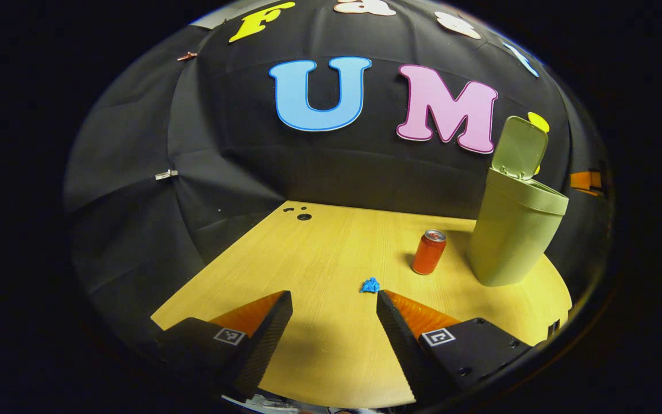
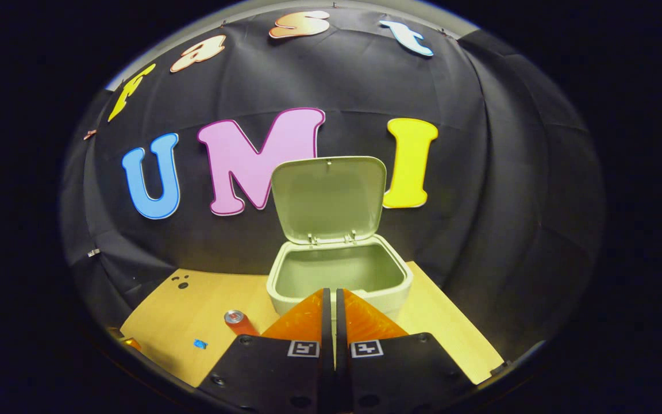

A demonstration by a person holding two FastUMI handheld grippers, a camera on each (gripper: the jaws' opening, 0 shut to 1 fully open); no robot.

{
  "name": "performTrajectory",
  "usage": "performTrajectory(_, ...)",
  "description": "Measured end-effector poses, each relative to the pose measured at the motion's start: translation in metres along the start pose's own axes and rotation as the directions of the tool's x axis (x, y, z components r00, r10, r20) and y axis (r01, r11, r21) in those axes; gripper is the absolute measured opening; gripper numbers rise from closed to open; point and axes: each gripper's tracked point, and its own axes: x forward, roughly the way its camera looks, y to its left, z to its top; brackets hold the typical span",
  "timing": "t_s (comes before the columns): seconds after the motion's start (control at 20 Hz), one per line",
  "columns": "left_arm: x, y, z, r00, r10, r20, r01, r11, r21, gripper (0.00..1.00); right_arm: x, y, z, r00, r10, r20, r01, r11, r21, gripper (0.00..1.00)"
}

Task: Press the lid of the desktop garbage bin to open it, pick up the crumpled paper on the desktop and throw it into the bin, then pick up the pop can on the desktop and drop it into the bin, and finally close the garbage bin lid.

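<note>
Just ahead of your left gripper [image 1: 334,305], spread wide, empty: small blue crumpled paper [image 1: 370,285] on light wooden table [image 1: 319,253], lined up for pickup. Beyond, rightward: orange pop can [image 1: 428,252] upright. Right gripper [image 2: 331,307] clenched, empty, before pale green plastic bin [image 2: 339,276], hinged lid [image 2: 328,198] raised.
</note>
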Motion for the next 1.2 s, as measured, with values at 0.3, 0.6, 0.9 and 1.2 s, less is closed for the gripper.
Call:
performTrajectory(0.3, 0.033, -0.002, -0.011, 0.996, -0.081, -0.037, 0.081, 0.997, 0.002, 0.96, -0.048, -0.001, -0.040, 0.997, -0.026, -0.070, 0.026, 1.000, -0.002, 0.05)
performTrajectory(0.6, 0.081, -0.021, -0.023, 0.988, -0.142, -0.060, 0.145, 0.988, 0.050, 0.96, -0.090, -0.020, -0.081, 0.984, -0.087, -0.154, 0.085, 0.996, -0.016, 0.10)
performTrajectory(0.9, 0.138, -0.048, -0.048, 0.978, -0.179, -0.112, 0.186, 0.980, 0.065, 0.96, -0.124, -0.016, -0.138, 0.953, -0.082, -0.291, 0.088, 0.996, 0.006, 0.72)
performTrajectory(1.2, 0.186, -0.065, -0.072, 0.966, -0.177, -0.188, 0.195, 0.977, 0.082, 0.96, -0.139, -0.010, -0.155, 0.936, -0.061, -0.345, 0.071, 0.997, 0.014, 0.99)
